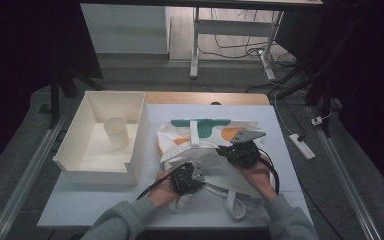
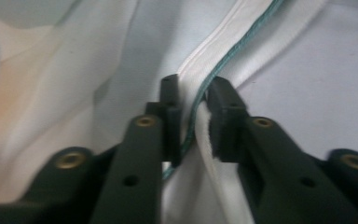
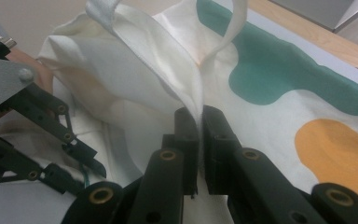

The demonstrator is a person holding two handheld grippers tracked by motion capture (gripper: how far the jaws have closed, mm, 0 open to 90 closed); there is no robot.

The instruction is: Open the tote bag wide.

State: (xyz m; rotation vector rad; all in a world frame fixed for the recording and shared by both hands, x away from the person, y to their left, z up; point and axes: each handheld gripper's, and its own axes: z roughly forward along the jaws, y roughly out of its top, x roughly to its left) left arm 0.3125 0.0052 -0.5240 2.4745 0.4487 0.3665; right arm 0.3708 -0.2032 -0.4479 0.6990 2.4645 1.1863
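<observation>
dim room w/ a white tabletop (image 1: 260, 117); cloth tote bag (image 1: 205, 145) lies flat mid-table, teal & orange blobs on its far side, straps trailing toward the person. left gripper (image 2: 193, 112) at the bag's near-left rim, jaws nearly together w/ the green-stitched hem (image 2: 223, 56) pinched between them. right gripper (image 3: 199, 122) at the bag's right rim, jaws clamped tight on a fabric fold. white bin (image 1: 105, 137) just left of the bag, paper cup (image 1: 117, 132) inside it.
</observation>
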